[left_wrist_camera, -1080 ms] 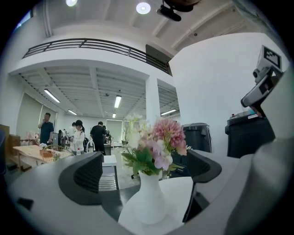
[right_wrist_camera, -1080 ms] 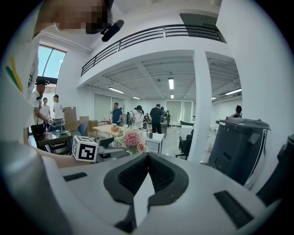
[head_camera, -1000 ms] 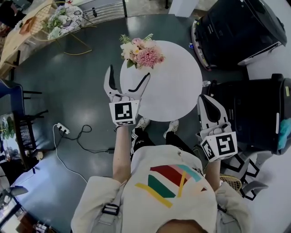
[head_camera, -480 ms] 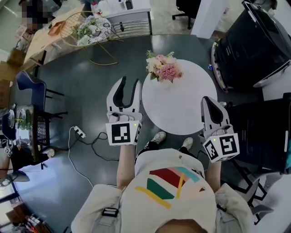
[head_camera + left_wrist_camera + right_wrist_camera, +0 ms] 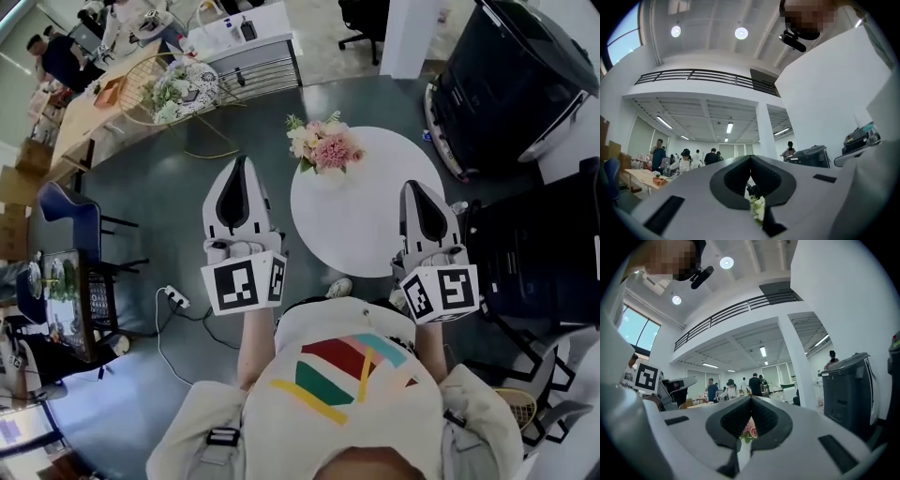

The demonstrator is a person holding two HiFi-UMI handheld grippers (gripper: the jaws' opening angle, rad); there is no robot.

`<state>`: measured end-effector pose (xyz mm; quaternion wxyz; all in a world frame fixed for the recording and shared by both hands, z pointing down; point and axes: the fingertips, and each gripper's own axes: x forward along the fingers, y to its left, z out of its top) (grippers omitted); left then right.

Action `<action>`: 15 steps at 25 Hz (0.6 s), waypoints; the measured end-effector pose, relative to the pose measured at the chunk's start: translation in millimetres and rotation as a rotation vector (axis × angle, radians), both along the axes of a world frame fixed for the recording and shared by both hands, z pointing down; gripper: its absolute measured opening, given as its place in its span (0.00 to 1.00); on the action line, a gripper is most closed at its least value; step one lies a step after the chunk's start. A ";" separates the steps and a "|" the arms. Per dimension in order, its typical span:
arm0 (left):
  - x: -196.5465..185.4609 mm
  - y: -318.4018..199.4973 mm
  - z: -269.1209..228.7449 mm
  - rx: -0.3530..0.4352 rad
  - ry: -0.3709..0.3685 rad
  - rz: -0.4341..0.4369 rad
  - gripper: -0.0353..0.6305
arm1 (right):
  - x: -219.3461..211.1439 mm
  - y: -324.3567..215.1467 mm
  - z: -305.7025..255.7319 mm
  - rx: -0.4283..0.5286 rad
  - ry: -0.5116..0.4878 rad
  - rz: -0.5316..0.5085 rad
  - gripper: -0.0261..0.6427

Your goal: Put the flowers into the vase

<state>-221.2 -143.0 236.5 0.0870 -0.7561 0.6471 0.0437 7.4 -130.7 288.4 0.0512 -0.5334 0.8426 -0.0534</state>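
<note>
A bouquet of pink and cream flowers [image 5: 321, 147] stands at the far left edge of the round white table [image 5: 375, 206]; the blooms hide whatever holds them. My left gripper [image 5: 240, 164] is raised over the floor left of the table, jaws shut with nothing in them. My right gripper [image 5: 419, 187] hangs above the table's right edge, also shut and empty. In the left gripper view the shut jaws [image 5: 750, 157] leave a slit with pale flowers [image 5: 757, 208] far beyond. Past the right gripper [image 5: 751, 398], pink blooms [image 5: 749, 431] show the same way.
Large black bins [image 5: 525, 75] stand right of the table. A second bouquet on a gold wire stand [image 5: 178, 84] sits at the rear left beside a long table. A blue chair [image 5: 66, 211] and a power strip with its cable [image 5: 173, 300] are on the floor at left.
The left gripper's jaws went from wide open to shut. Both grippers rose toward the head camera, the left one more. The bouquet has stayed on the table.
</note>
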 end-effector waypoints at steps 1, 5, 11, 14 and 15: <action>6.1 0.2 -0.9 0.003 0.001 0.014 0.06 | 0.1 1.7 -0.3 0.002 0.015 0.000 0.05; 28.5 -0.7 -1.2 0.005 -0.013 0.058 0.06 | 7.7 7.4 3.1 -0.003 0.060 0.011 0.05; 49.1 -3.3 -1.0 0.006 -0.011 0.110 0.06 | 22.0 11.9 3.0 -0.005 0.101 0.047 0.05; 54.0 -3.8 -1.8 0.013 -0.005 0.126 0.06 | 26.1 14.1 3.5 -0.006 0.109 0.057 0.05; 54.6 -3.7 -1.9 0.015 -0.004 0.130 0.06 | 26.5 14.7 3.8 -0.005 0.112 0.059 0.05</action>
